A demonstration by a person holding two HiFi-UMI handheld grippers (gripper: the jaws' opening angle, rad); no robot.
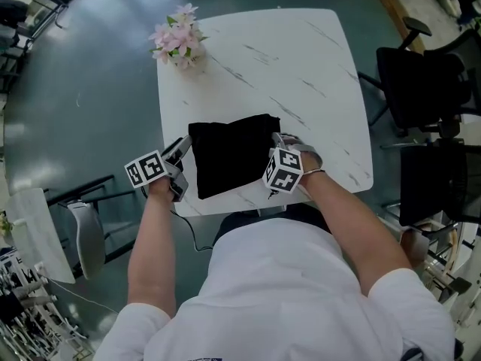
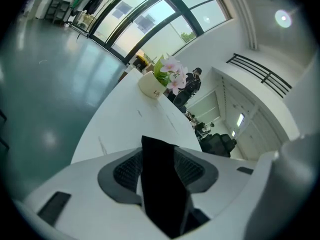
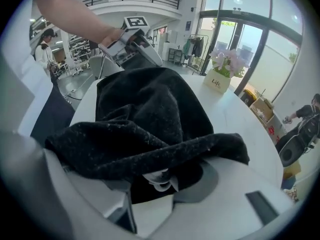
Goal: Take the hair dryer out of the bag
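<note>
While the black bag sits lower-middle on the worktop, both are open: left claw around its edge, right claw under draped fabric. Hair dryer's hidden from view.

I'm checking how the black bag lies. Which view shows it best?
Head view: nearly the whole black bag lies on the white table. Right gripper view shows only bunched fabric close up; left gripper view only a dark strip.

Contents of black bag hidden, right claw tips buried under its cloth, chairs cropped at edge
</note>
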